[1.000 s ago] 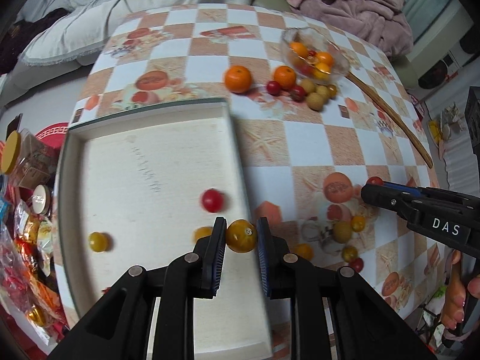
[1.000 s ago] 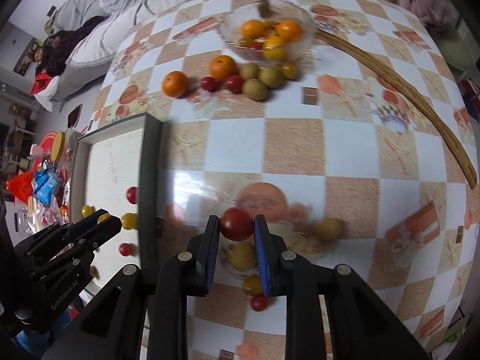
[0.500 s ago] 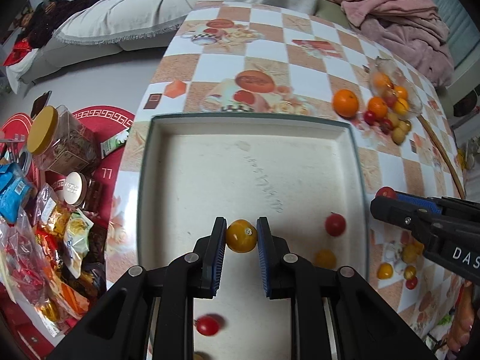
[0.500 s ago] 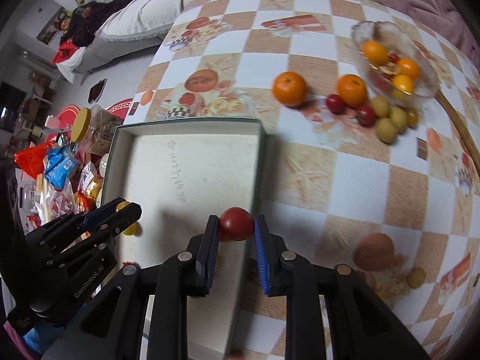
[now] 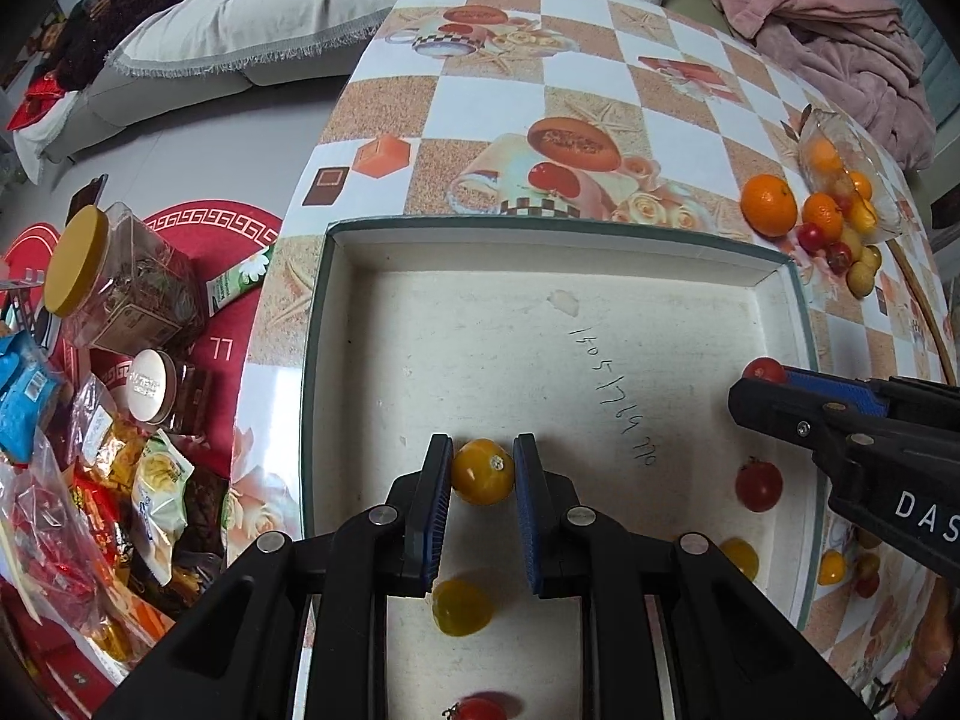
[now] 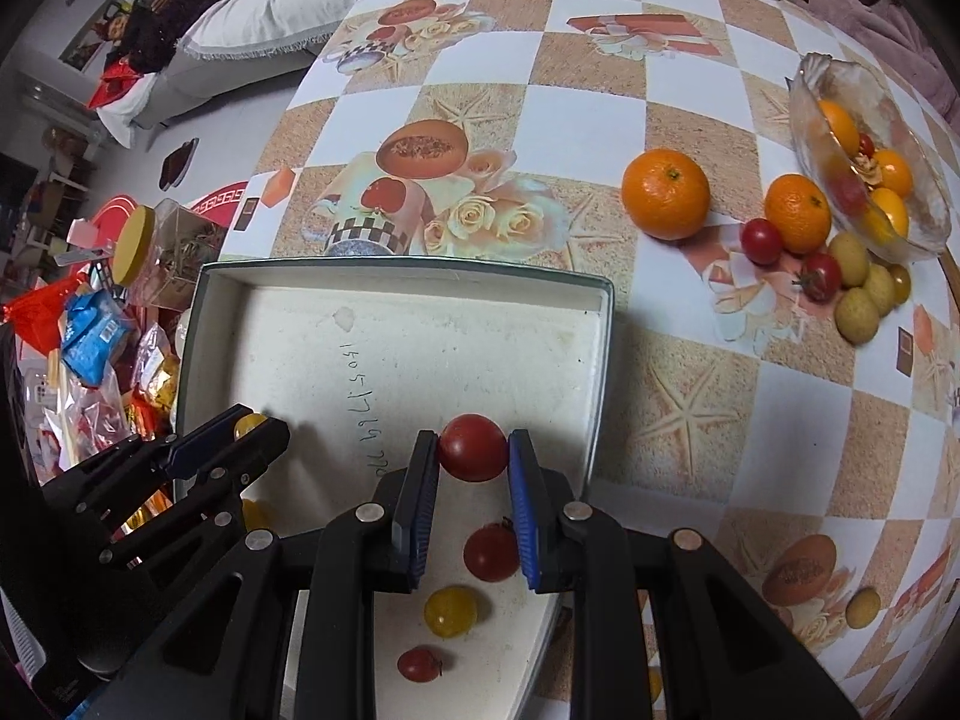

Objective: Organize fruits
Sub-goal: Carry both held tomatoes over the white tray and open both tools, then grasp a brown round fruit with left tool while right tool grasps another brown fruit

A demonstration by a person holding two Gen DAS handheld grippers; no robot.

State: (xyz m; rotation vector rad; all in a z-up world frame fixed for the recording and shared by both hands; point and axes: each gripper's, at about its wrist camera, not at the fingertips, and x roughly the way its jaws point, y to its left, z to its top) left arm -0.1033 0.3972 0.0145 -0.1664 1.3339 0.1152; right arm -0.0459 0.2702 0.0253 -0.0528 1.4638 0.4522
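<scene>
Left tool grips yellow tomato; right tool grips red tomato over tray.

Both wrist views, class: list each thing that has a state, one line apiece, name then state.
Left tongs: shut on yellow tomato, over the tray.
Right tongs: shut on red tomato, over the tray.
White tray: open-topped, holding loose tomatoes.
Glass bowl: tilted, holding fruit.
Jar: lid on.

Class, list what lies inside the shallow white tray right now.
Loose on the shallow white tray's floor: red cherry tomatoes and yellow ones, plus handwritten digits. The two grippers' black arms cover the near part, so a full count is impossible.
</scene>
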